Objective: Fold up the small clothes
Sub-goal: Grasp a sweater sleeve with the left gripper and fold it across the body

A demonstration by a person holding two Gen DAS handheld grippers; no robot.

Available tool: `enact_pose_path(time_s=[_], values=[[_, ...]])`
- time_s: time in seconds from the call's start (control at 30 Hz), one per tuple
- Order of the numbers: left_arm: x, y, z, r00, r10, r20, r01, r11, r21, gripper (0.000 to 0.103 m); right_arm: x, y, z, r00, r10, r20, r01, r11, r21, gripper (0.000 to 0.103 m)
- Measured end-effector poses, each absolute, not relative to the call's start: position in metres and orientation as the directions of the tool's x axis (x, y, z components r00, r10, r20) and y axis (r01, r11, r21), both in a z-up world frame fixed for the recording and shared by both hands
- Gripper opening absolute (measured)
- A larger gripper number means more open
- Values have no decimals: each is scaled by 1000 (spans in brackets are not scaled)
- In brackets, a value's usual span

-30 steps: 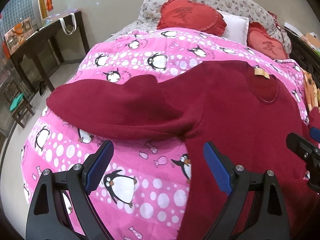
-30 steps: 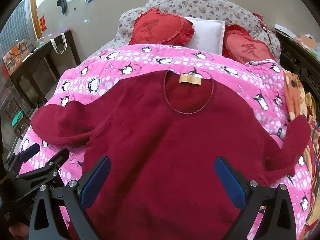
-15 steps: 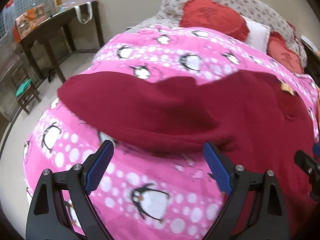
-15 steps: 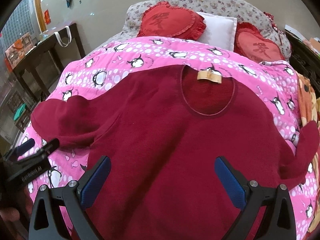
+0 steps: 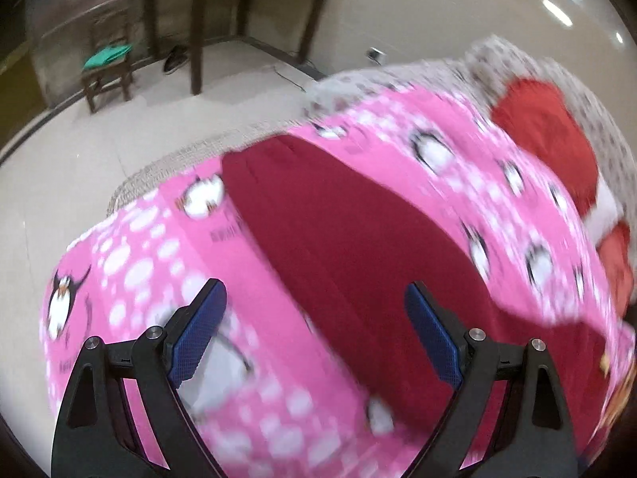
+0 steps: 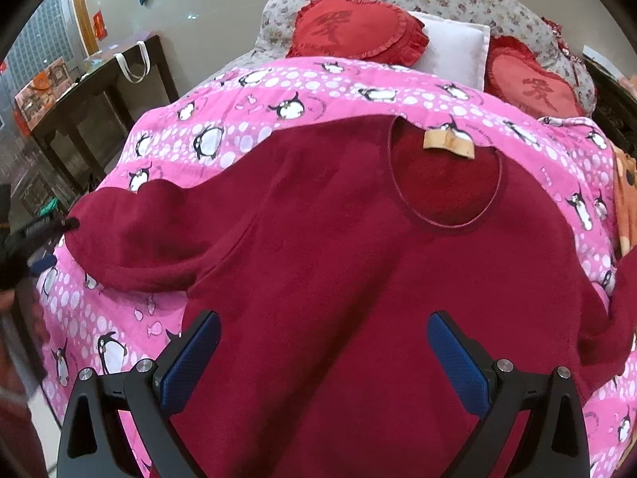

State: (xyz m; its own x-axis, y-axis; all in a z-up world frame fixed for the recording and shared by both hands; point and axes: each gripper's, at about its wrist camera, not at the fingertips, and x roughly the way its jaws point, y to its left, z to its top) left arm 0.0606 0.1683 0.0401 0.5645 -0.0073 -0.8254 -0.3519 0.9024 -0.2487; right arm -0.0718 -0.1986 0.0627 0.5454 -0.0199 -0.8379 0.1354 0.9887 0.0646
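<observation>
A dark red fleece top [image 6: 358,263] lies flat, neck away from me, on a pink penguin quilt [image 6: 247,91]. Its left sleeve [image 6: 135,235] stretches out to the quilt's left side. My right gripper [image 6: 322,358] is open and empty above the top's lower body. My left gripper [image 5: 314,334] is open and empty; it points along the sleeve [image 5: 338,247], whose cuff end lies ahead near the quilt's edge. This view is blurred. The left gripper's tip [image 6: 43,231] shows at the sleeve's cuff in the right wrist view.
Two red heart cushions [image 6: 354,28] and a white pillow [image 6: 454,51] lie at the bed's head. A dark wooden table [image 6: 107,83] stands left of the bed, a small stool [image 5: 107,67] on the floor beside it. An orange cloth [image 6: 625,199] lies at the right edge.
My left gripper has swung left and out toward the sleeve's cuff end, now looking along the sleeve to the floor. My right gripper has moved closer over the top's body. Both stay open.
</observation>
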Motion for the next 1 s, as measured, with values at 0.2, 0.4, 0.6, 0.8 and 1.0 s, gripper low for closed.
enact_pose_path(time_s=[0.2,0.4,0.6,0.8,1.0], values=[[92,186,18,579,-29,-815,-383,873,-303,88,-71,-204,58,530,-13,-848,150,986,79,103],[96,170,37,626,-67,-777,-290,905,-312,12,-80,-226,63,554,-5,-833,207,969,132,103],[61,99,101,714,-247,-656,-54,914,-402,8,-91,-260,76,585,-30,-811,271,949,161,103],[17,-38,144,657,-482,-580,289,871,-397,8,-115,-312,90,610,-82,-788,374,906,196,103],[-19,-173,104,470,-603,-644,505,782,-364,8,-147,-371,92,604,-132,-786,482,846,228,103]])
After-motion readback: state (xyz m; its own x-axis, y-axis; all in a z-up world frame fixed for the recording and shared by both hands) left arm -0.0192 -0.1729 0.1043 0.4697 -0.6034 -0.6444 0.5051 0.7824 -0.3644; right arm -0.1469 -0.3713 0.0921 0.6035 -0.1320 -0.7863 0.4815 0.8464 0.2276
